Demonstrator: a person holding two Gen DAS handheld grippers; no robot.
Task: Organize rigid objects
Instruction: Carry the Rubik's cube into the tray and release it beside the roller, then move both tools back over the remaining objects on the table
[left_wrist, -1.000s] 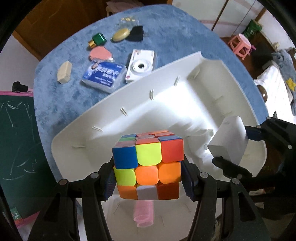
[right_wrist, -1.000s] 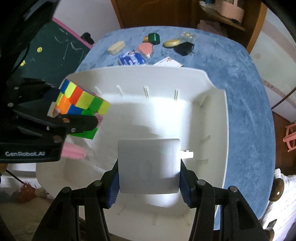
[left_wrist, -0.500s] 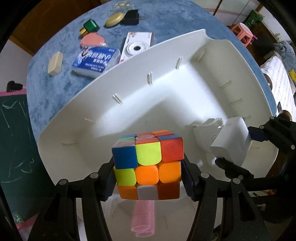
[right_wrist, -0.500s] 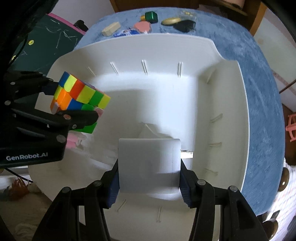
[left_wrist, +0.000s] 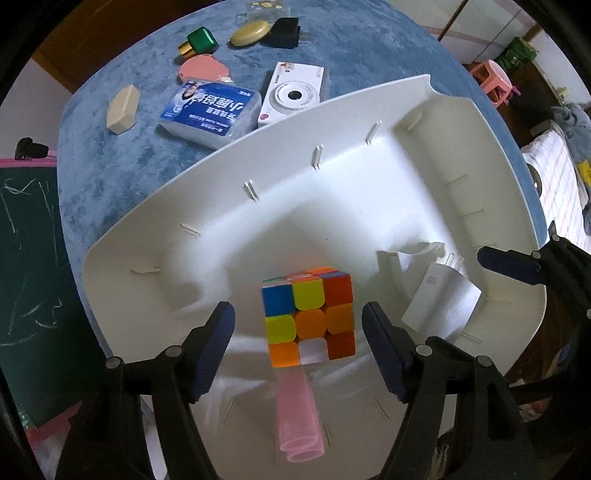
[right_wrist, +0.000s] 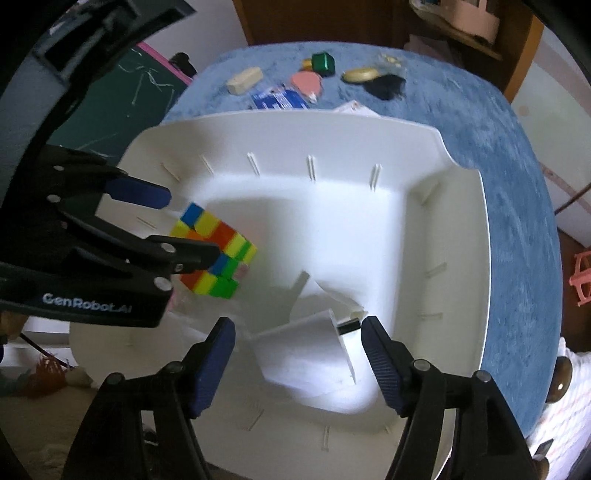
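Tongs first: the left tongs (left_wrist: 297, 328) stand spread with nothing between them, and the right tongs (right_wrist: 297, 341) are likewise parted and empty. Just ahead of the left pair the puzzle cube (left_wrist: 309, 315) sits free inside the white bin (left_wrist: 491, 136), clear of both pads, with a pink ribbed tube (left_wrist: 298, 413) lying on the bin floor nearer the camera. Ahead of the right pair a white charger block (right_wrist: 314, 354) lies tilted in the bin; whether it rests on the floor or leans on the small white piece beside it, I cannot tell.

Beyond the far rim, on the blue worktop (left_wrist: 369, 44), things wait unsorted: a white camera (left_wrist: 293, 95) touching or nearly touching the rim, a blue tissue packet (left_wrist: 210, 112) beside it, a cream eraser (left_wrist: 123, 109), a pink case (left_wrist: 203, 68), a green bottle (left_wrist: 199, 40), a gold oval (left_wrist: 249, 32) and a black plug (left_wrist: 284, 33).

By my reckoning three items are binned and seven remain, so the job is under halfway.
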